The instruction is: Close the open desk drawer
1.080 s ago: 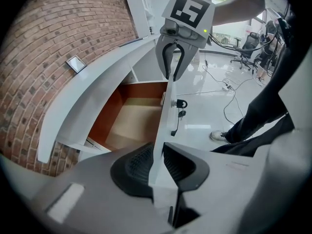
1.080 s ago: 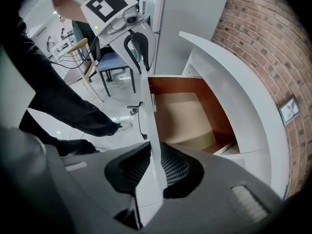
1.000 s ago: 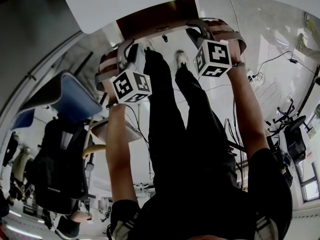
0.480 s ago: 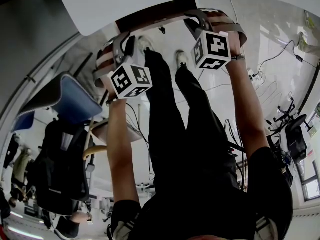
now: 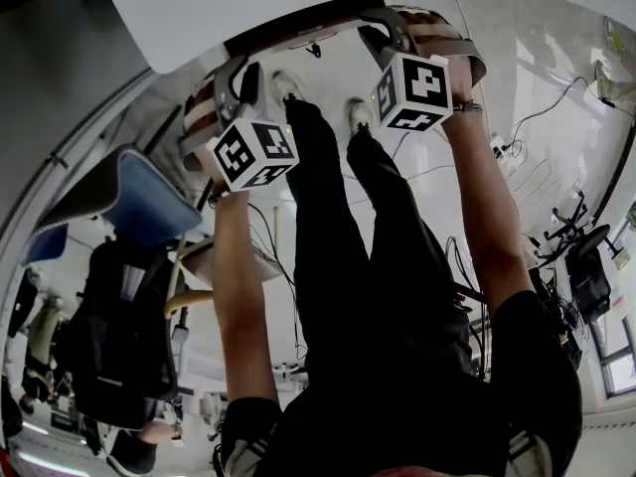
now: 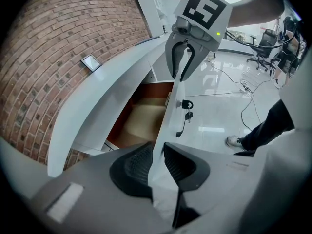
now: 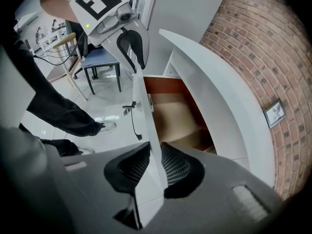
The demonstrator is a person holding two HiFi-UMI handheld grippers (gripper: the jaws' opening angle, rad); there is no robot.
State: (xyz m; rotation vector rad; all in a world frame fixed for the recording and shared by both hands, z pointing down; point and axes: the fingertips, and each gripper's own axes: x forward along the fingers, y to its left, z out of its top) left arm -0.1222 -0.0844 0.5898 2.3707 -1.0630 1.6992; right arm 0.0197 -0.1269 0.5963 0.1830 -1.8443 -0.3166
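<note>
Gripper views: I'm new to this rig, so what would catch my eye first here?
The left gripper and right gripper each clamp the top edge of the open drawer's white front panel, one near each end. Behind the panel gapes the brown drawer interior under a curved white desk top, with a red brick wall beyond. A key hangs from the panel's lock.
</note>
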